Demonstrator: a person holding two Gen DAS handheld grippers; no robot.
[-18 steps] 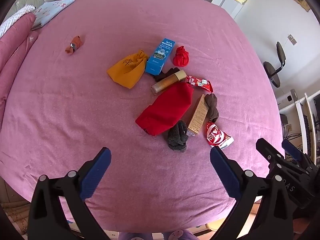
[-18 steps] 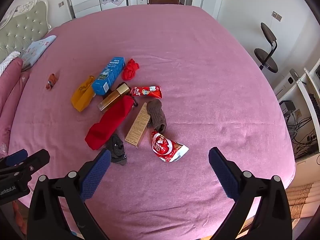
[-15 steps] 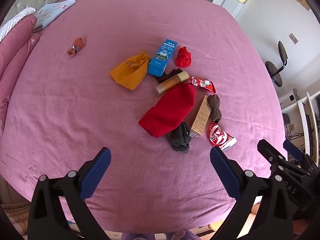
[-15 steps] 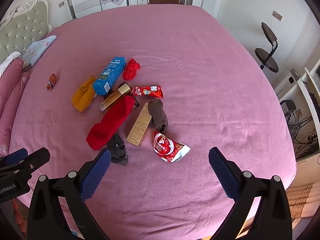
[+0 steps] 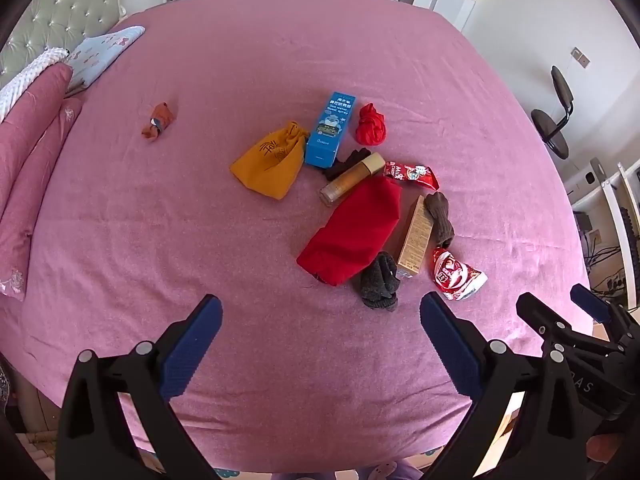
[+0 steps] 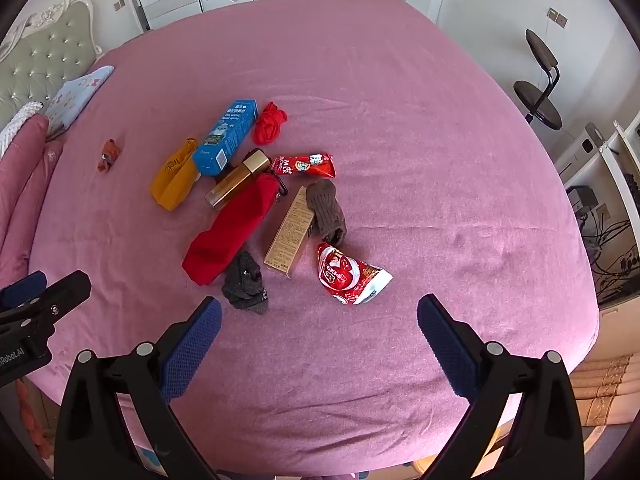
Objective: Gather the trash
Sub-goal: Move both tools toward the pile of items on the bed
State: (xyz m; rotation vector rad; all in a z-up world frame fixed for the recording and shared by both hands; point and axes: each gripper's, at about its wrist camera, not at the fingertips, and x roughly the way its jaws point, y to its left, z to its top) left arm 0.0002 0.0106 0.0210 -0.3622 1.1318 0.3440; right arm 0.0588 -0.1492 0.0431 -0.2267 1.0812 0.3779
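My left hand-held gripper (image 5: 320, 320) and my right hand-held gripper (image 6: 318, 320) both hang over the near edge of the bed (image 5: 120, 240), jaws spread wide and nothing between them. In the last half second the litter has slid down the left view and drawn a little closer in it, so I judge I am tipping and easing in towards the pile; the right view has barely shifted. Nothing on the bed has been touched or moved, so collecting has not yet begun.

Nearest my right gripper lies the crumpled red-and-white wrapper (image 6: 352, 276), well short of the jaws and a little right of the grey sock (image 6: 244, 282). That wrapper looks the plainest piece of trash and the easiest first pick. Beyond it, the tan carton (image 6: 290, 232) lies between the red pouch (image 6: 232, 236) and the brown sock (image 6: 326, 210), touching or almost touching both. Farther on are the gold bottle (image 6: 238, 184) and the red snack wrapper (image 6: 302, 164), then the blue box (image 6: 226, 136) beside the yellow pouch (image 6: 176, 180), and a red cloth knot (image 6: 270, 126). Off to the left, well apart, sits a small orange scrap (image 6: 108, 154).

Socks and pouches look like keepers to me; wrappers and perhaps the cartons are what I am after. I see no bin in either view.
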